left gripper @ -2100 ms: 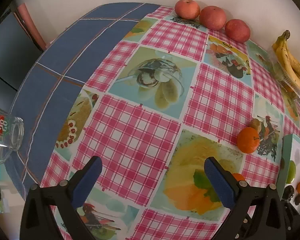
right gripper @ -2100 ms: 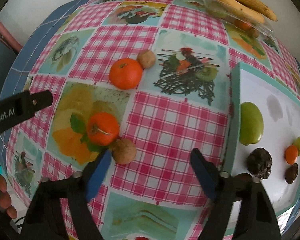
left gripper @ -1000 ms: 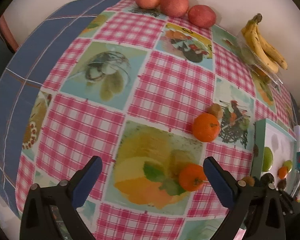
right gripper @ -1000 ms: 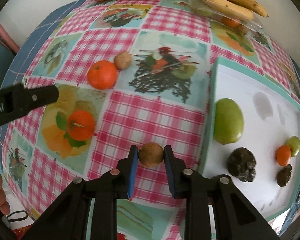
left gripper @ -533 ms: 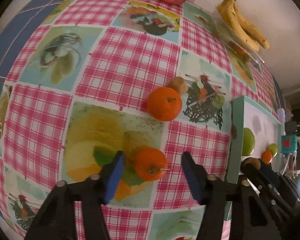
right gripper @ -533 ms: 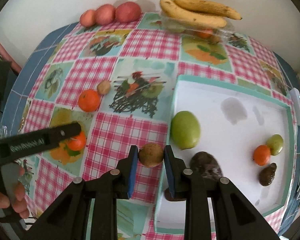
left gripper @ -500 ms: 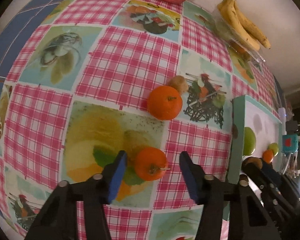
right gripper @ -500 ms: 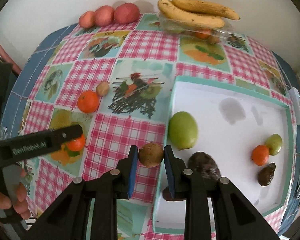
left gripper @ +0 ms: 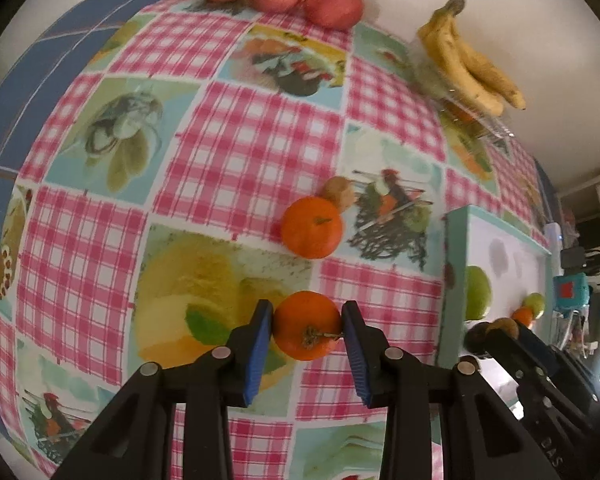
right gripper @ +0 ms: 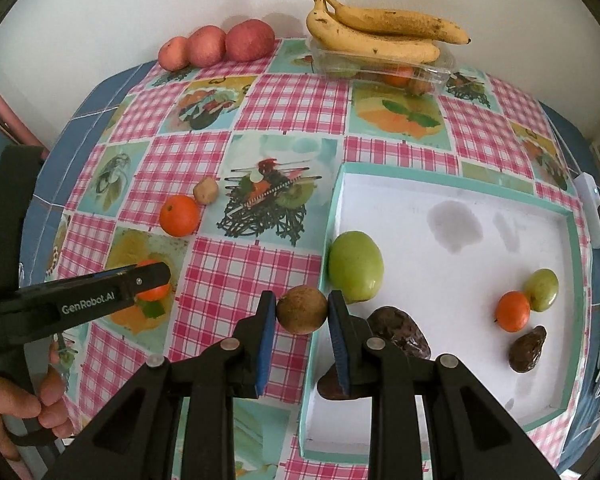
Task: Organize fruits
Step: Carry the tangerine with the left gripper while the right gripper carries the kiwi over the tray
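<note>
The left gripper (left gripper: 307, 334) has just closed its jaws onto a tangerine (left gripper: 307, 326) that sits on the fruit-print tablecloth (left gripper: 236, 152); both blue pads press its sides. The right gripper (right gripper: 302, 312) pinches a small brown round fruit (right gripper: 302, 309) — held above the near left rim of the white tray (right gripper: 440, 264). In the tray lie a green apple (right gripper: 355, 266), dark fruits, a small orange and a small green fruit. A second tangerine (left gripper: 311, 227) rests near the first — apart from it.
</note>
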`<state>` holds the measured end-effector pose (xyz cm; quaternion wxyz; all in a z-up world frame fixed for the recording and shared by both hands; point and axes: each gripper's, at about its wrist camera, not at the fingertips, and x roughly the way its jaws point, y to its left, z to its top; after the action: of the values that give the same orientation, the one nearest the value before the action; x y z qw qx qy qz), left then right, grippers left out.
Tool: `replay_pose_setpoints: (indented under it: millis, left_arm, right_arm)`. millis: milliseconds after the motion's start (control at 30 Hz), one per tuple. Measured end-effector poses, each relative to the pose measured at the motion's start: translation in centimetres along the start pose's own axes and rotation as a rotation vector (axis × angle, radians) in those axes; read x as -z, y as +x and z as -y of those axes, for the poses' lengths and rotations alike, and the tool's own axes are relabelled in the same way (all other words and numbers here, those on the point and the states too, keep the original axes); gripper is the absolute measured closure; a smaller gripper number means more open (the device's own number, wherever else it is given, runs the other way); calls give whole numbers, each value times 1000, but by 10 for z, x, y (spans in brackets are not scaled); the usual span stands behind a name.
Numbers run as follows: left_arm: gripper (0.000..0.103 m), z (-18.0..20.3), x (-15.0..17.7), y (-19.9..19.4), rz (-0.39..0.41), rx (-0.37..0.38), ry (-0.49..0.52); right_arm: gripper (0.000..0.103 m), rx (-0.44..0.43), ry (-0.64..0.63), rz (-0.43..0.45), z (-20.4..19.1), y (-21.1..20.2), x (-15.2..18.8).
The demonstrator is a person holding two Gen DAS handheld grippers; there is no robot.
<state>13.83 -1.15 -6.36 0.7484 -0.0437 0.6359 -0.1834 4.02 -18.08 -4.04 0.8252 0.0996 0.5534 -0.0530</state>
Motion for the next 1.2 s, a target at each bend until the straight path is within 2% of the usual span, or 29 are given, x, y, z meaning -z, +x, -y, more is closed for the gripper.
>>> replay_pose_setpoints:
  millis: [167, 400, 567, 700, 900, 1000, 1200]
  left_arm:
    - [65, 16, 1, -18, 36, 30, 38]
    - [65, 59, 8, -23, 51, 72, 119]
    - [65, 100, 24, -26, 49, 103, 220]
    - [65, 132, 41, -27, 39, 124, 306]
    - [65, 180, 73, -18, 11, 98, 470]
    - [65, 192, 84, -10, -13, 87, 514]
    - [65, 202, 96, 2, -47, 71, 553]
  right_arm:
    - [76, -3, 33, 20, 10, -6, -2]
    - [75, 17, 164, 38, 57, -17, -4]
    - [75, 68, 281, 45, 105, -24, 3]
    - [75, 152, 363, 47, 143, -32, 14]
    - [76, 222, 485, 62, 193, -46, 34]
    - [76, 245, 522, 72, 208, -53, 42]
    - [75, 238, 563, 60, 223, -51, 51]
